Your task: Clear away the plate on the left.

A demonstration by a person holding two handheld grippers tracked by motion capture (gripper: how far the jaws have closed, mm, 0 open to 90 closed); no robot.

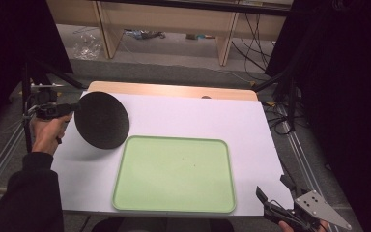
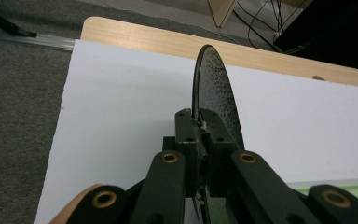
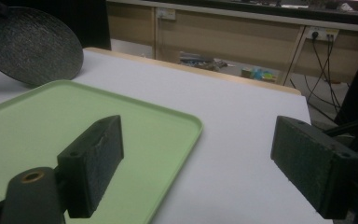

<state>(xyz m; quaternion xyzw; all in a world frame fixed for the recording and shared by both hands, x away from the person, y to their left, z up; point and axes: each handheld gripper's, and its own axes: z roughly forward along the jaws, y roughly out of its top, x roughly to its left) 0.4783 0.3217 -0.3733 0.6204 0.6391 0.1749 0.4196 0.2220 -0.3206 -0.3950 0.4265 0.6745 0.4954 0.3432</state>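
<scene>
From the high view the left gripper point(image 1: 70, 108) pinches a round, flat black textured plate point(image 1: 101, 120) by its rim, lifted at the white table's point(image 1: 183, 116) left edge beside the pale green plastic tray point(image 1: 174, 175), the left gripper view has both pads clamped on that rim, and the right gripper view shows the right gripper point(image 3: 200, 158) spread wide over the near right corner.

We are seeing grey carpet point(image 1: 174, 67) lying beyond the desk's far edge, wooden shelving point(image 1: 169, 21) standing behind it, cables point(image 1: 251, 43) trailing, black curtains point(image 1: 338, 72) hanging at both sides.
</scene>
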